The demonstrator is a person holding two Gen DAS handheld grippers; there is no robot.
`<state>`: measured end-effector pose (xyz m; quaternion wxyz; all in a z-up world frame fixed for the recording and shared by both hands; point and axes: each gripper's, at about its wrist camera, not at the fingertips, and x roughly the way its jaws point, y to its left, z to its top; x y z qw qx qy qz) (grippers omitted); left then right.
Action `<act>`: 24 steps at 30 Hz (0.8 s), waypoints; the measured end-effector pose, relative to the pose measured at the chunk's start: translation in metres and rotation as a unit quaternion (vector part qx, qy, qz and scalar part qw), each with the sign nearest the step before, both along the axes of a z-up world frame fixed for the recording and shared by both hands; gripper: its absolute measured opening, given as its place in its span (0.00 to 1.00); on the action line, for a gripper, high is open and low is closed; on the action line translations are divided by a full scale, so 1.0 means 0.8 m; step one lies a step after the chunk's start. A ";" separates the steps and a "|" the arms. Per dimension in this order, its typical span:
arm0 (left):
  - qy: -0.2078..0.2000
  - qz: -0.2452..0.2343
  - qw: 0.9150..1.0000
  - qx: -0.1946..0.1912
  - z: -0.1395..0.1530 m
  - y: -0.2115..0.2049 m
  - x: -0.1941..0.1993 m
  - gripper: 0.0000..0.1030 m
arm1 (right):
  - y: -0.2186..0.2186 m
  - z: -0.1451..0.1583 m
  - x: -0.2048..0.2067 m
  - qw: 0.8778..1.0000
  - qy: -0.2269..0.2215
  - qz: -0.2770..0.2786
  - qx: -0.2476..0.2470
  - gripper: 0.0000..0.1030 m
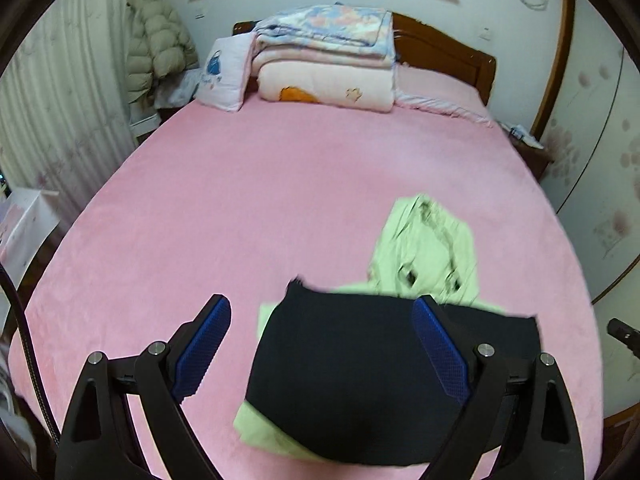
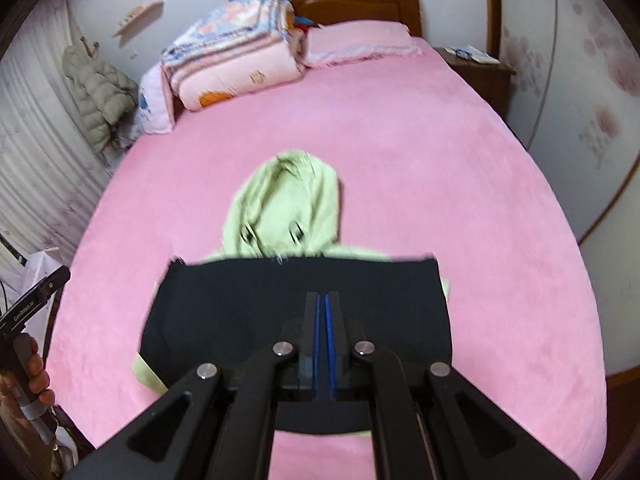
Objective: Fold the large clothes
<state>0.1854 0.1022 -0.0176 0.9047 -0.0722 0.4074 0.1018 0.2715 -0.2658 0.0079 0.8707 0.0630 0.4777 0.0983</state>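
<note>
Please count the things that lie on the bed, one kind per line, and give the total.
Hoodie, green: 1
Black cloth: 1
Folded quilts: at least 2, stacked
Pillows: 2
Total: at least 6

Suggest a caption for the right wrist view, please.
Shut right claw above a dark-and-green hoodie on the pink bed.

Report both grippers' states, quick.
Left gripper: open, holding nothing, above the black garment.
Right gripper: shut, nothing visible between its pads.
</note>
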 end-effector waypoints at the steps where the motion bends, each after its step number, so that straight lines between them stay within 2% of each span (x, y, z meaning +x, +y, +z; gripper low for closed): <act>1: 0.002 -0.008 1.000 -0.005 0.009 -0.001 0.018 0.89 | 0.004 0.012 0.010 1.000 -0.006 0.006 -0.003 0.03; 4: 0.000 -0.013 1.000 0.010 0.022 -0.003 0.061 0.89 | 0.018 0.039 0.044 0.999 -0.027 0.023 -0.012 0.03; 7: 0.005 -0.029 0.999 0.020 0.020 -0.009 0.113 0.89 | 0.030 0.052 0.083 0.999 -0.034 0.032 -0.007 0.03; 10: 0.014 -0.047 0.999 0.020 -0.001 -0.019 0.170 0.89 | 0.041 0.048 0.130 0.999 -0.037 0.034 0.002 0.04; 12: 0.027 -0.055 0.998 0.029 -0.024 -0.028 0.210 0.89 | 0.046 0.032 0.167 0.999 -0.036 0.027 -0.001 0.13; 14: 0.036 -0.069 0.996 0.035 -0.059 -0.039 0.250 0.89 | 0.050 0.007 0.202 0.999 -0.028 0.024 0.006 0.29; 16: 0.049 -0.080 0.995 0.043 -0.099 -0.046 0.291 0.89 | 0.052 -0.029 0.238 0.999 -0.017 0.023 0.027 0.35; 20: 0.085 -0.086 0.992 0.043 -0.186 -0.051 0.361 0.89 | 0.054 -0.123 0.303 0.998 0.032 -0.003 0.050 0.35; 24: 0.127 -0.068 0.989 0.007 -0.262 -0.046 0.415 0.88 | 0.056 -0.209 0.345 0.997 0.059 -0.023 0.046 0.35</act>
